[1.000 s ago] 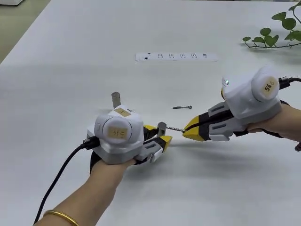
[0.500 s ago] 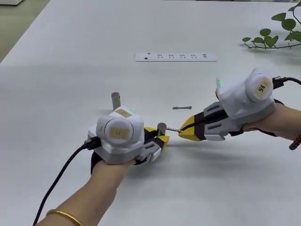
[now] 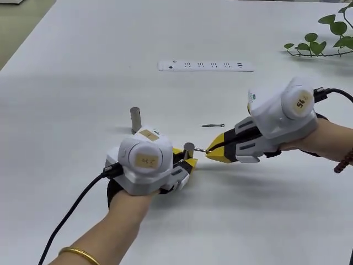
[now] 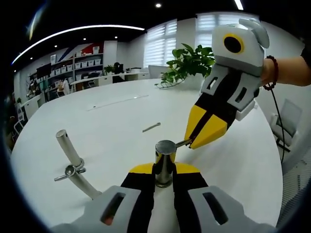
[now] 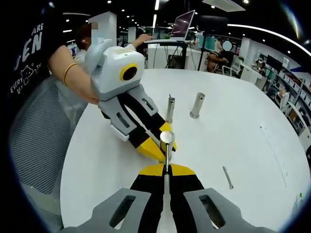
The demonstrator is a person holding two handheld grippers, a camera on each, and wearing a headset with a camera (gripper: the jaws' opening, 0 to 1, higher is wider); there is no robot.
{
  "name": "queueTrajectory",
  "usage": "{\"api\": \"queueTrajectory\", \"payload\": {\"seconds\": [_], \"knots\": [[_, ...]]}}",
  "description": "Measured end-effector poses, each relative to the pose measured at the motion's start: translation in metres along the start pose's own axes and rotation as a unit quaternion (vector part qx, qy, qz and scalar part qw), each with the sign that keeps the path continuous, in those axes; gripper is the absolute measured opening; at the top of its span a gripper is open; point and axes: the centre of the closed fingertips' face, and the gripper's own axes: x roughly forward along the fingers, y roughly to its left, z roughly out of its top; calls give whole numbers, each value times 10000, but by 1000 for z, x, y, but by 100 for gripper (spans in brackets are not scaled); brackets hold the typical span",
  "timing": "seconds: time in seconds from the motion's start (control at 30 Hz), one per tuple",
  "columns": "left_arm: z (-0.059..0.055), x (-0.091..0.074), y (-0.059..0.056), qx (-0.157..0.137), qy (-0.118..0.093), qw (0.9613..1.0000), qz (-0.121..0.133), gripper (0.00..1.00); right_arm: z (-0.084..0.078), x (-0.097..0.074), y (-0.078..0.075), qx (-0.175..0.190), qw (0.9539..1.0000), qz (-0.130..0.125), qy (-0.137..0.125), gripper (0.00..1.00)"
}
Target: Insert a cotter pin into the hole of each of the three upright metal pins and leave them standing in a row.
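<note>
Left gripper view: the left gripper (image 4: 165, 171) has its jaws clamped on an upright metal pin (image 4: 165, 154), holding it vertical on the white table (image 4: 116, 121). The right gripper (image 4: 193, 143) comes in from the right, squeezed shut on a cotter pin (image 4: 181, 142) whose free end meets the pin just below its head. By my judgement this is the insertion step for this pin, and the frames do not settle whether the tip has entered the hole.

Left of the left gripper stands a second metal pin (image 4: 67, 151) with a cotter pin (image 4: 71, 171) already through it. A third metal pin (image 5: 197, 105) stands beyond the left gripper in the right gripper view. A spare cotter pin (image 4: 151, 127) lies ahead of both grippers.

The next move calls for a straight, level push along the hole's axis while the left gripper keeps the pin from turning.

Writing: the right gripper carries a round sticker starting with 5, otherwise blurred. A sleeve (image 5: 34, 43) shows partial words, "ARE" and "EVERY".
</note>
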Motion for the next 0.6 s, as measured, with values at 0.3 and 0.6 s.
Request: {"api": "queueTrajectory", "payload": {"seconds": [0.3,0.6], "knots": [[0,1,-1,-4,-19,10000,37,10,11,8,0,-163,9999,14,-27,0],[0,2,0,-32,-16,9999,120,10,13,10,-1,-466,9989,-26,103,0]]}}
